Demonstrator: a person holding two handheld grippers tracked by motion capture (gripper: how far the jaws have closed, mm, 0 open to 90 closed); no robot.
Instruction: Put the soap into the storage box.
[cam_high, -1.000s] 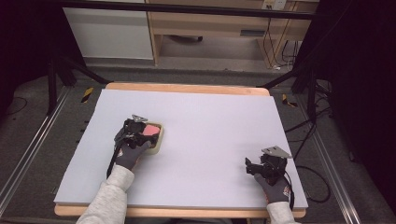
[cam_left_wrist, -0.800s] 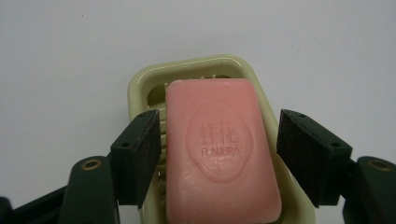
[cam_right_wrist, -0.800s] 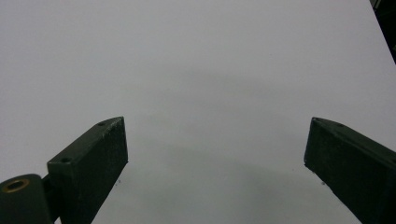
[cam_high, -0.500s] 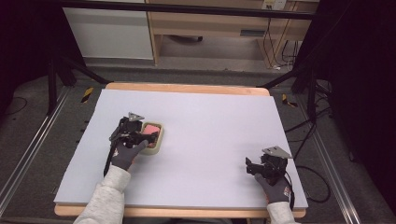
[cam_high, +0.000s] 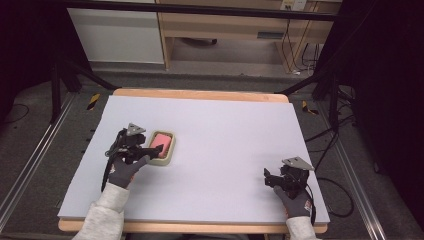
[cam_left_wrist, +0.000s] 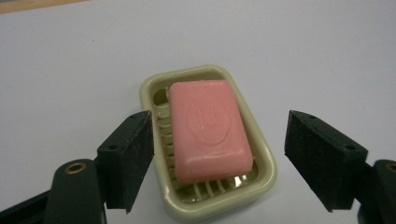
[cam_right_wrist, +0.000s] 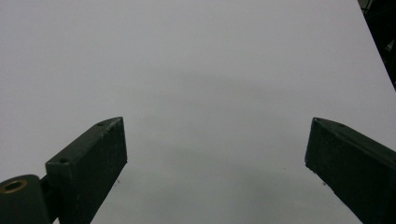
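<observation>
A pink bar of soap (cam_left_wrist: 208, 128) lies in a pale green ribbed soap dish (cam_left_wrist: 261, 154) on the white table top; from above the soap (cam_high: 160, 141) and the dish (cam_high: 168, 156) sit left of centre. My left gripper (cam_high: 150, 150) is open at the dish's near-left side, its jaws spread wide on either side of the dish's near end in the left gripper view (cam_left_wrist: 219, 163), touching neither soap nor dish. My right gripper (cam_high: 275, 179) rests open near the table's front right, its jaws (cam_right_wrist: 215, 163) apart over bare table.
The white sheet (cam_high: 225, 130) covers a wooden table with an edge strip (cam_high: 200, 94) at the back. Dark stands and cables (cam_high: 335, 125) flank the table on the floor. A cabinet (cam_high: 117, 35) stands behind.
My left gripper has drawn back to the left, off the soap and dish, which now lie uncovered. The right gripper has stayed put.
</observation>
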